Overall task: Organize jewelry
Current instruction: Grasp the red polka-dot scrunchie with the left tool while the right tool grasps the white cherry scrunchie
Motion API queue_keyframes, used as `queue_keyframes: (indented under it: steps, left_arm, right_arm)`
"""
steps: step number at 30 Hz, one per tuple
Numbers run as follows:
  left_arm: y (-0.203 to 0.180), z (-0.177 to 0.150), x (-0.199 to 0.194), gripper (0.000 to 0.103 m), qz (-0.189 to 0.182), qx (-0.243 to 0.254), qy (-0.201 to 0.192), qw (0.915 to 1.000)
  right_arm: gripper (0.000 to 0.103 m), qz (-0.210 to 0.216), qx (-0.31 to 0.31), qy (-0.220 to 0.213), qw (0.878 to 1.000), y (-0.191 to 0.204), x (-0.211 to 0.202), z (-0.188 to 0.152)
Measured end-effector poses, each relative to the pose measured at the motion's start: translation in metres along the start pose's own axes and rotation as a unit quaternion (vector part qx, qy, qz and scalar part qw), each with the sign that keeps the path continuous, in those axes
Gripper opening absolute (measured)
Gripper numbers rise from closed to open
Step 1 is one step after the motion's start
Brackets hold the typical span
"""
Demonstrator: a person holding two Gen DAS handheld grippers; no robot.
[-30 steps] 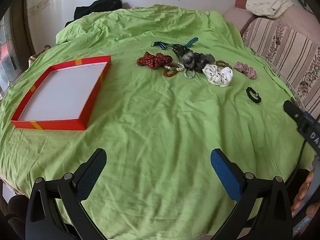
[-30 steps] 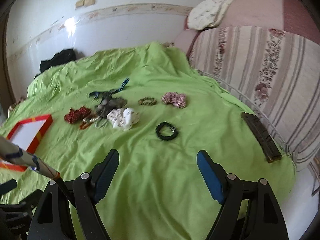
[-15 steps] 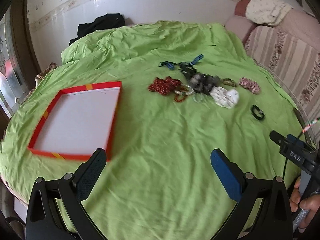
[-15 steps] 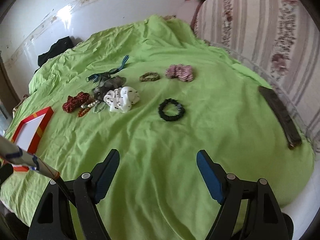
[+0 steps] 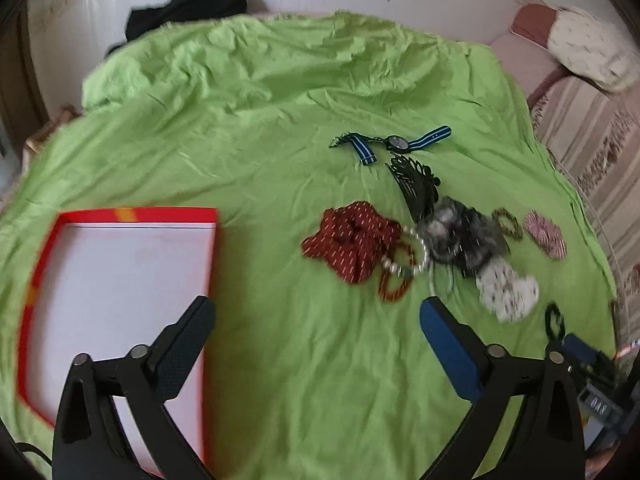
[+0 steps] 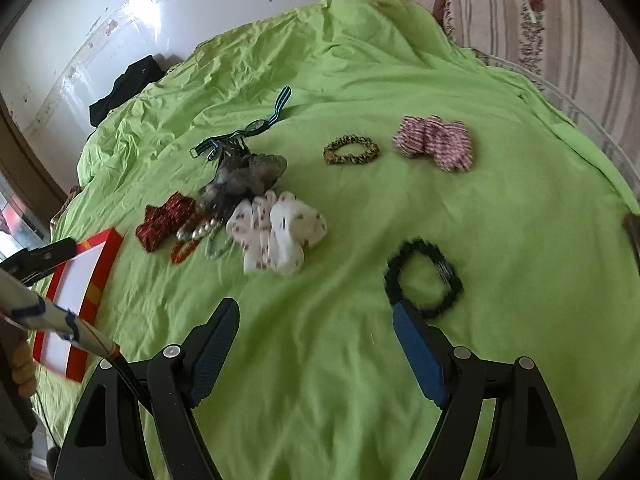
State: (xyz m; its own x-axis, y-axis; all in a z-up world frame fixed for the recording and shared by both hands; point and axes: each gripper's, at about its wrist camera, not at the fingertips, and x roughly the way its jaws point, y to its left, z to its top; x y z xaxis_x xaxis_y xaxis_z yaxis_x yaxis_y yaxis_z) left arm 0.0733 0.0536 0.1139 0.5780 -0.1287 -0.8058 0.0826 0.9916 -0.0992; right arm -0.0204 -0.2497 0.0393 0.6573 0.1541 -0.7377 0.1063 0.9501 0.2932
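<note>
left wrist view shows your left gripper (image 5: 316,320) over the green cloth (image 5: 280,140), its jaws wide but closing a little, with only bare cloth between them. its left finger hangs over the right edge of the red-rimmed tray (image 5: 120,216), which lies flat on the cloth with a white floor and nothing in it. ahead and to the right sits the heap of jewelry and hair things: a dark red scrunchie (image 5: 350,244), a pearl bracelet (image 5: 408,256) and a red-brown bead bracelet (image 5: 394,288) touching it, a black comb clip (image 5: 416,184), a grey fluffy piece (image 5: 460,236), and a white printed scrunchie (image 5: 508,290) at the near right. a watch with a blue striped strap (image 5: 396,143) lies farther back, apart from the heap.

right wrist view shows your right gripper (image 6: 316,320) with jaws spread wide and holding nothing. its blue right fingertip overlaps the near edge of a black bead bracelet (image 6: 424,276); whether they touch you cannot tell from this angle. a leopard-print band (image 6: 351,150) and a pink striped scrunchie (image 6: 436,140) lie well beyond it, near each other but apart. the tray shows at the left edge, well apart from the heap. a black garment (image 6: 124,92) lies at the far edge of the cloth against the wall, and a striped sofa (image 6: 560,20) stands to the right.
</note>
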Motion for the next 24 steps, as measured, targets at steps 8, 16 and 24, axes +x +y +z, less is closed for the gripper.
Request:
queue_keyframes:
  steps: [8,16,24]
  left_arm:
    - [0.006,0.030,0.084,0.092,-0.012,-0.044,0.033,0.9984]
    - [0.002,0.031,0.124,0.091,-0.055,-0.079,0.064,0.9933]
    - [-0.019,0.022,0.109,0.013,-0.064,-0.033,0.073,0.9947]
  right_arm:
    - [0.083,0.013,-0.004,0.020,1.000,0.008,0.046,0.031]
    - [0.083,0.018,-0.002,0.033,0.999,0.011,0.072,0.038]
    - [0.016,0.033,-0.003,0.050,0.998,0.021,0.073,0.035]
